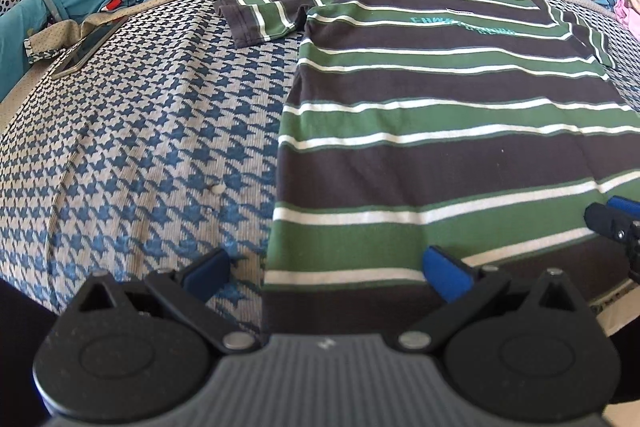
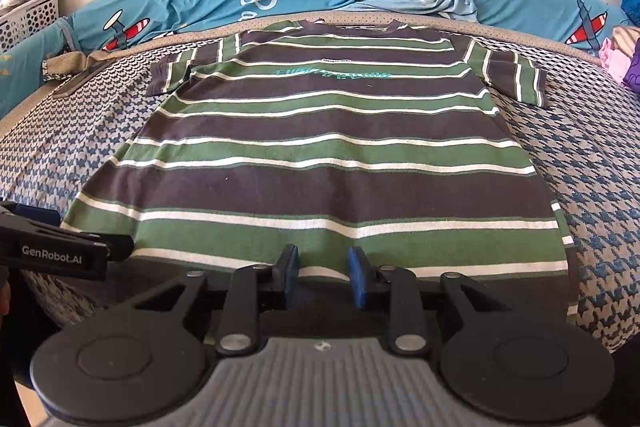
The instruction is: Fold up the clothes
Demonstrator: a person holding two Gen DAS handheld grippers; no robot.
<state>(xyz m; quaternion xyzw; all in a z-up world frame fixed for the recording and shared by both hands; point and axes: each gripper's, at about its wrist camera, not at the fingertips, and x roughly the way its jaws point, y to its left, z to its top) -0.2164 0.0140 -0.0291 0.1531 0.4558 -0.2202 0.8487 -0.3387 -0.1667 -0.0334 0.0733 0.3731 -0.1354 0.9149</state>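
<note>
While striped T-shirt (image 2: pixel 312 147) lies flat on houndstooth bed cover (image 1: pixel 140 131), I see bare cover either side. Left hand-held gripper (image 1: pixel 328 271) wide open astride hem's left corner, gripping nothing. Right hand-held gripper (image 2: pixel 322 277) slightly parted at hem middle, pad contact unclear. Chest lettering (image 2: pixel 332 75) unreadable.

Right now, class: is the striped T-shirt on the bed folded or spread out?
Spread out. The striped T-shirt lies flat on the bed, both short sleeves extended sideways, hem nearest the grippers, no fold made yet.
</note>
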